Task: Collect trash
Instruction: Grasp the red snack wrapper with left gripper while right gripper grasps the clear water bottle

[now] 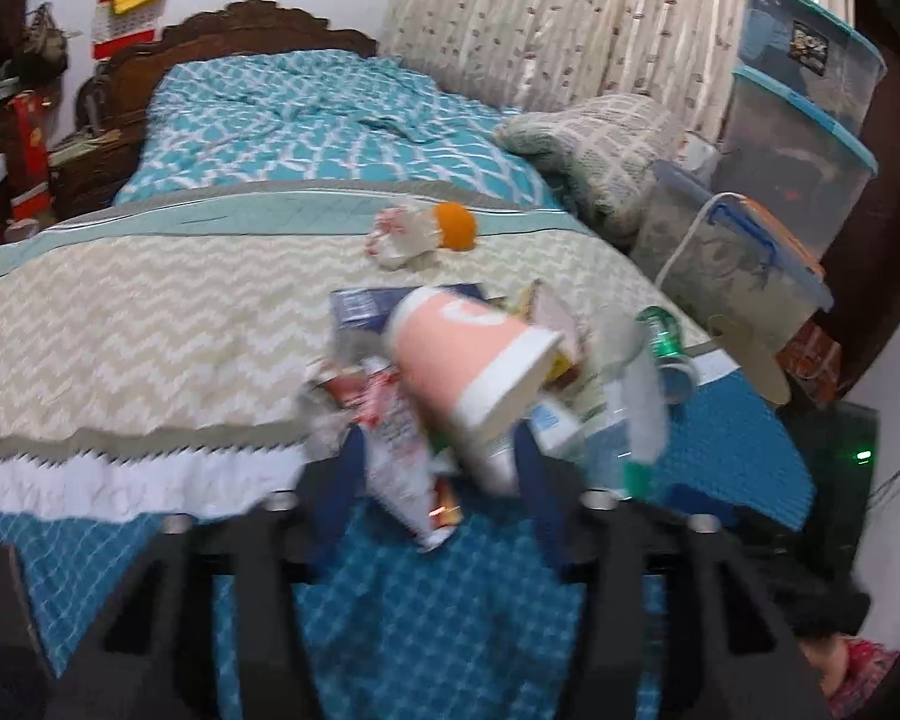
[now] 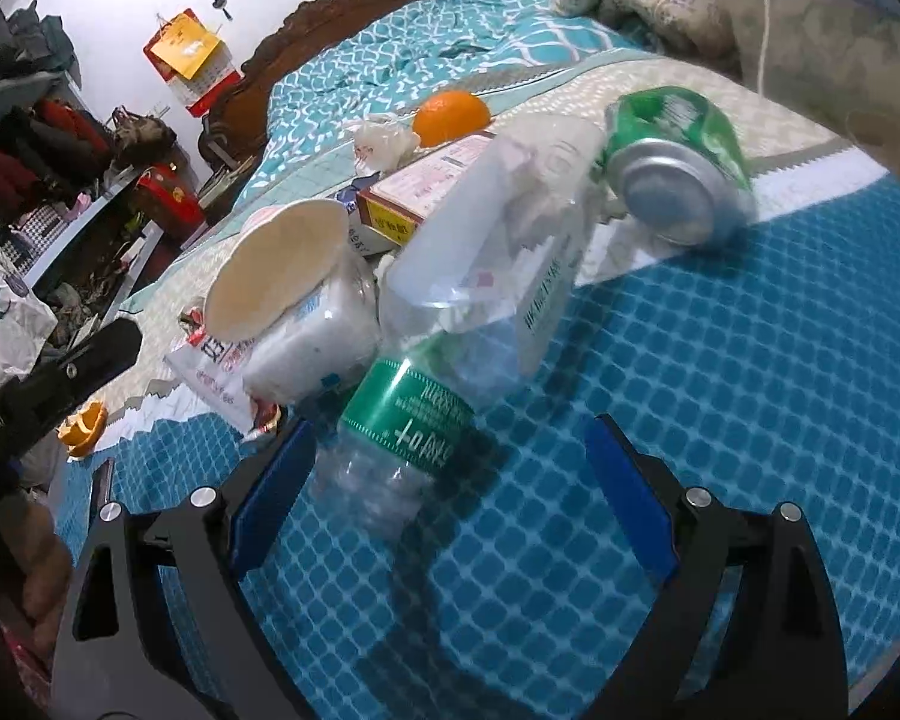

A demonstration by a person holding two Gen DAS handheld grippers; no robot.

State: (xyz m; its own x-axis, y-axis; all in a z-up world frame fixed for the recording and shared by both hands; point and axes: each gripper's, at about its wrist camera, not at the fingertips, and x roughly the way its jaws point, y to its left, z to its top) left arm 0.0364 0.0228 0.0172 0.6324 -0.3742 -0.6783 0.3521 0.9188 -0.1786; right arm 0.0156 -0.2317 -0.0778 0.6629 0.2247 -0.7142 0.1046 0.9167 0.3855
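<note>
A pile of trash lies on the bed. In the left wrist view a pink and white paper cup (image 1: 474, 354) lies tipped over between the fingertips of my left gripper (image 1: 441, 450), with a red and white snack wrapper (image 1: 399, 450) beside it; the jaws stand apart and grip nothing I can make out. In the right wrist view my right gripper (image 2: 450, 468) is open, with the base of a clear plastic bottle with a green label (image 2: 405, 414) between its fingers. A green can (image 2: 678, 162), a clear cup (image 2: 498, 228), a small carton (image 2: 426, 186) and the paper cup (image 2: 276, 267) lie behind it.
An orange (image 1: 456, 225) and a crumpled wrapper (image 1: 399, 234) lie farther up the bed. Plastic storage boxes (image 1: 798, 114) are stacked at the right, with a folded blanket (image 1: 600, 144) beside them. An orange peel (image 2: 81, 426) lies at the left on the cover. A wooden headboard (image 1: 240, 30) stands at the far end.
</note>
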